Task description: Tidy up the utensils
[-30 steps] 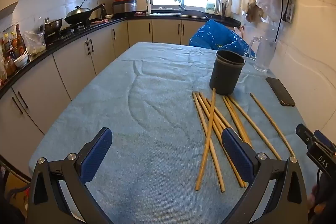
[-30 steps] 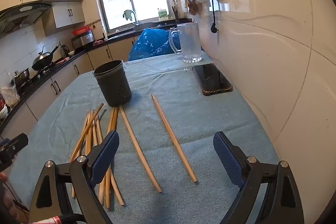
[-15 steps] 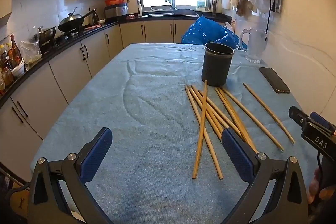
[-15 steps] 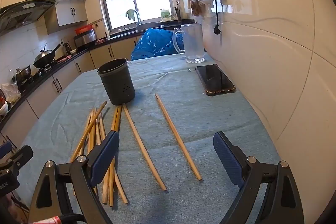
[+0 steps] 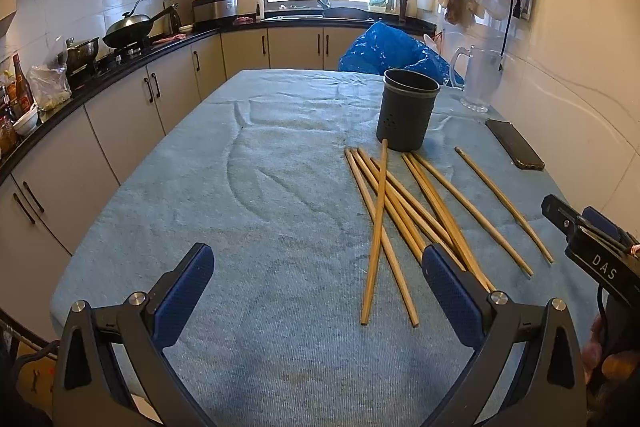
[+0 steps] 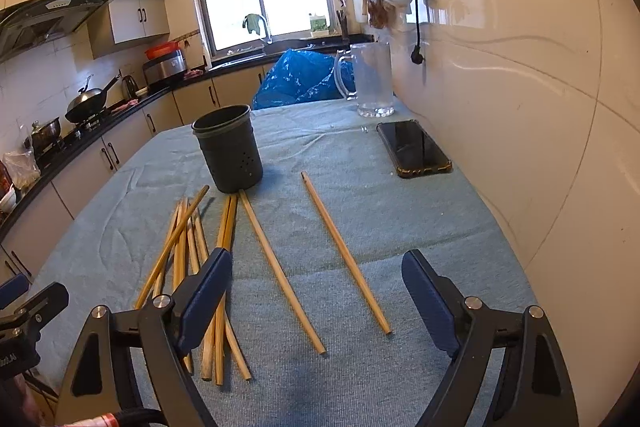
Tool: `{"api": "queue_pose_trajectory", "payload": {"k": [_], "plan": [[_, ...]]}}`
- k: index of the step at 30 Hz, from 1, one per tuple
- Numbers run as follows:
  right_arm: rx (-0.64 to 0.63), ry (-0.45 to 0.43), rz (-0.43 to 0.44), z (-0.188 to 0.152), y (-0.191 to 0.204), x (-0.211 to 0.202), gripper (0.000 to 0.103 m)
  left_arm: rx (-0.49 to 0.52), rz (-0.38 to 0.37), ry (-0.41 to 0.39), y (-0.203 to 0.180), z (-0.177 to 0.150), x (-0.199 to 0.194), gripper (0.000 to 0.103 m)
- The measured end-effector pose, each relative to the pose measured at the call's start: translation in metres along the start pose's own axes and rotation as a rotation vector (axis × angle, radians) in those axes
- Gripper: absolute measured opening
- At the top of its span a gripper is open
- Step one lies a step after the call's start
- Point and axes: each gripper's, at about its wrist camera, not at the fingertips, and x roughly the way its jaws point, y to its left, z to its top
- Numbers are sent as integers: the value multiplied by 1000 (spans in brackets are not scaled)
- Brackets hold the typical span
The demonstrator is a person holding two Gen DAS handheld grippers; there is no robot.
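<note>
chopsticks lying loose, both grippers waiting wide and empty

chopsticks [image 5: 404, 215] are lying flat on the blue table cloth [image 5: 248, 195], fanned out with their far ends pointing toward the dark holder cup [image 5: 407, 115]. that layout is likely deliberate: the sticks are sitting just short of the cup they probably belong in, so each one needs only a short lift and a tip-down drop.

nearest in the left wrist view, the left gripper [image 5: 316, 291] is hovering above bare cloth with its jaws spread wide and nothing between them. the main bundle is lying at about one o'clock from it, its near ends passing just behind the right-hand pad [image 5: 452, 299]. one stick is crossing over the others at an angle.

in the right wrist view, the right gripper [image 6: 320, 295] is also gaping wide and carrying nothing. two separate sticks are lying between its fingers, running toward twelve o'clock; the single chopstick [image 6: 344, 251] farthest right is sitting well apart from the pile at ten o'clock.

farther on, the cup is standing upright at twelve o'clock, touching or nearly touching the stick tips. beyond it, a phone [image 6: 414, 149] and a glass pitcher [image 6: 370, 83] are resting near the wall.
</note>
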Motion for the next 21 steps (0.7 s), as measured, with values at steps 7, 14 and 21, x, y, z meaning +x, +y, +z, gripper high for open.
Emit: {"api": "queue_pose_trajectory", "payload": {"k": [7, 14, 21], "plan": [[17, -45, -11, 0, -1, -11, 91, 3, -7, -5, 1, -1, -4, 103], [14, -58, -5, 0, 3, -16, 91, -3, -15, -19, 2, -3, -9, 103], [14, -67, -10, -1, 6, -20, 91, -9, -20, -25, 3, -3, -14, 103]]}}
